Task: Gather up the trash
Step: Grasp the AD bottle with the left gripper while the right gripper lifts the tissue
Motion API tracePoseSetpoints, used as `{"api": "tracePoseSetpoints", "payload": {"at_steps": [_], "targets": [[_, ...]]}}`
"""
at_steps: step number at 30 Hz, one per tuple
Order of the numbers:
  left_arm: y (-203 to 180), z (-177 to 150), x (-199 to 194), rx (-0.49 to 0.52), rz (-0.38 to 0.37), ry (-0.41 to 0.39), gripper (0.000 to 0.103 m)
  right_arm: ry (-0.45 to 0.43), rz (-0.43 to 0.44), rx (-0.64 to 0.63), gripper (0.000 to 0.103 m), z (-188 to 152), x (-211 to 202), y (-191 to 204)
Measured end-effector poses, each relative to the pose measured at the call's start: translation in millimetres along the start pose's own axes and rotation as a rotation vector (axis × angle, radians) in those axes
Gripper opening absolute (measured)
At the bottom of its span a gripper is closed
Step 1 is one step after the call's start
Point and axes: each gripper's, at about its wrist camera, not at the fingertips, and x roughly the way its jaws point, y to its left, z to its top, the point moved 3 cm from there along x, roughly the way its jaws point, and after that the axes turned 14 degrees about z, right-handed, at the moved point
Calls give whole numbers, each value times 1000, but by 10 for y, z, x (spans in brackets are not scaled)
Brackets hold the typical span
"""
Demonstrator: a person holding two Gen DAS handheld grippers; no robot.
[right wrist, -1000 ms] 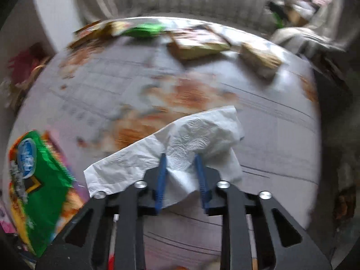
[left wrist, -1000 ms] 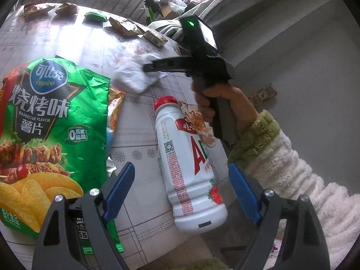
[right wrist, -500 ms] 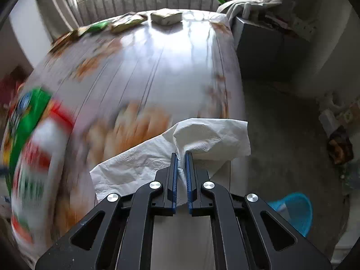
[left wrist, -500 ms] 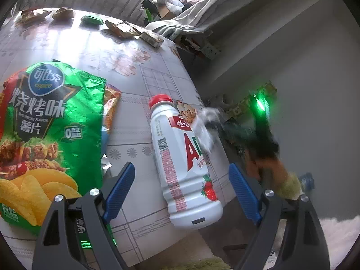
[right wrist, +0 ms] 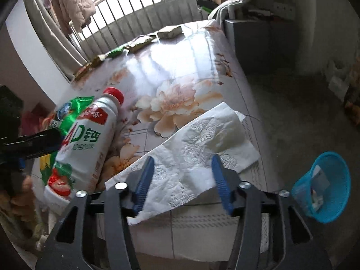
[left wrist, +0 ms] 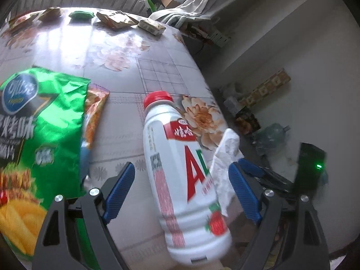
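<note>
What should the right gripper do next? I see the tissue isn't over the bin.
Probably re-close on the tissue: the right gripper has just been opening, and the sheet lies loose between its pads over the table edge, short of the blue basket.

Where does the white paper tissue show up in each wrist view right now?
Left wrist: the crumpled white paper tissue is right of centre, beside the bottle, off the table edge.
Right wrist: it fills the lower centre, between the open blue pads.
Shared landmark: the white plastic bottle with a red cap, lying on the table.
</note>
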Motion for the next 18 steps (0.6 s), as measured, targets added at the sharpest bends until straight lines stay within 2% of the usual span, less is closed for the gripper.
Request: {"api": "tracePoseSetpoints", "payload": {"at_steps": [6, 12, 16, 18], "targets": [[-81, 47, 242, 49, 74, 43, 83, 25, -49, -93, 59, -38, 98, 62], [-110, 8, 323, 68, 125, 65, 75, 9, -46, -110, 58, -121, 93, 63], [-131, -4, 321, 63, 127, 70, 69, 8, -104, -145, 50, -175, 92, 86], [-139, -8, 308, 60, 133, 66, 66, 8, -134, -159, 40, -199, 82, 88]]}}
